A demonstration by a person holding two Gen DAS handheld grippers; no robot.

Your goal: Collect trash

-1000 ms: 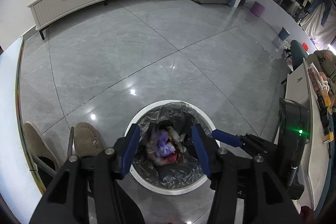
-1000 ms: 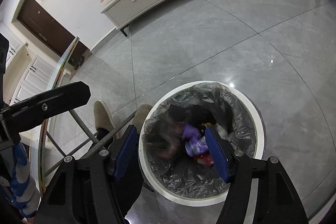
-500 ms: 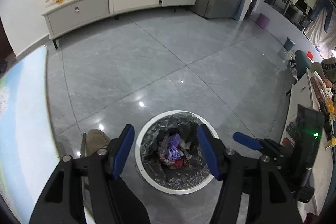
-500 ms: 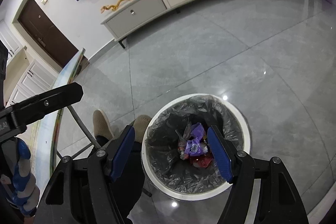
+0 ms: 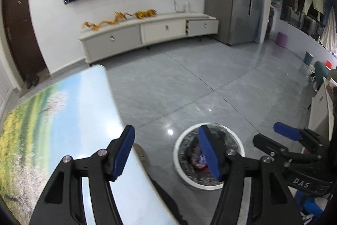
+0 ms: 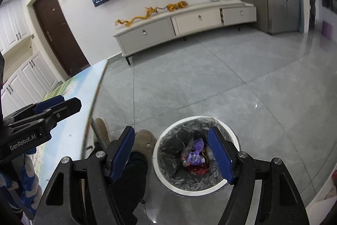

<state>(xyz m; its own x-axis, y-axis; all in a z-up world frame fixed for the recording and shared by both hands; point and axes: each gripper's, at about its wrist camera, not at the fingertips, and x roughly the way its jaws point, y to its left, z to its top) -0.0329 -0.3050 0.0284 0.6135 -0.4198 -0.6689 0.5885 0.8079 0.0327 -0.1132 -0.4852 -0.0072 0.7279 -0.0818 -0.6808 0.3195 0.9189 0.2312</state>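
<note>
Both empty: left gripper (image 5: 166, 153) and right gripper (image 6: 171, 154) apart, above bin (image 6: 160, 170) (trash (image 6: 194, 158) inside), lower frame.

Bin mouth: the trash bin (image 6: 195, 190) stands open-topped on the floor, wrappers (image 6: 194, 156) low inside.
Left side: the table edge (image 6: 95, 96) and slippered feet (image 6: 145, 140) crowd the bin.
Far side: bare floor (image 6: 210, 81) reaches the TV cabinet (image 6: 185, 23).
</note>
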